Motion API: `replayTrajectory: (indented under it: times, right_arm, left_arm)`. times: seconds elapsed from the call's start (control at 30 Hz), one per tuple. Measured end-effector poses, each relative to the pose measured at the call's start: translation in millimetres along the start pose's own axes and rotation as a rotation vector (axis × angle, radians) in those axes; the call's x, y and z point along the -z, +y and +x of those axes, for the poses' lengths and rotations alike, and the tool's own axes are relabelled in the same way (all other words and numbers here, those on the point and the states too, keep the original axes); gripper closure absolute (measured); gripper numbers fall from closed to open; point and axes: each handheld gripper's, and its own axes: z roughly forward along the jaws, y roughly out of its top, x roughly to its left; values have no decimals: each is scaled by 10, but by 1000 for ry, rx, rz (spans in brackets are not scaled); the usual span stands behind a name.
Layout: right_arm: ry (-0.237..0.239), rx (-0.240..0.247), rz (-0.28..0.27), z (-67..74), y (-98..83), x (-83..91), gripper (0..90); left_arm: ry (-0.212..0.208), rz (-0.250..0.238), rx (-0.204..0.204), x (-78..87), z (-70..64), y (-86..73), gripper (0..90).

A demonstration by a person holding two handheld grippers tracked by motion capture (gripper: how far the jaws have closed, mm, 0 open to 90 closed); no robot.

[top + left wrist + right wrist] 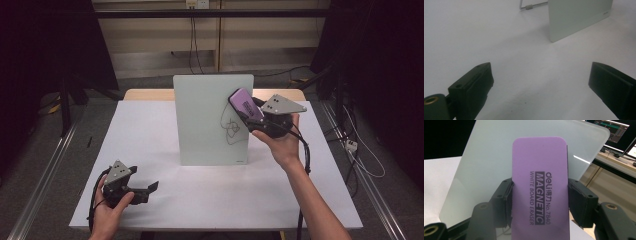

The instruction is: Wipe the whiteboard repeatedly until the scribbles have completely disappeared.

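White paper covers the table (pixel 165 200), ringed by dark curtains and a grey floor strung with cables. At its centre a small whiteboard (pixel 205 107) stands upright, a looping black scribble (pixel 231 128) drawn on its lower right part. The right gripper (pixel 248 118), raised in the person's right hand (pixel 281 142), is clenched on a purple eraser (pixel 245 104), its two black jaws pressing the long edges (the printed face reads "MAGNETIC WHITE BOARD ERASER"). The eraser sits tilted at the board's right edge, above the scribble; whether its underside touches the glass is hard to tell from the high view. Near the table's front left corner, the left gripper (pixel 150 188) rests low in the left hand (pixel 111 212), jaws spread wide with nothing between them, well apart from the board.
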Motion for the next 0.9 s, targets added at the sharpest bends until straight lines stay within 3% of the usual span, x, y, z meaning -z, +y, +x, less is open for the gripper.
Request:
replayTrajectory:
  times: [0.27,0.9]
  right_arm:
    - [24,-2,27,121,-108,-41,421]
    - [154,23,124,538,-441,-222,421]
  left_arm:
    - [2,-1,-4,-1,-10,0,56]
    - [-3,5,-4,-13,-11,-1,56]
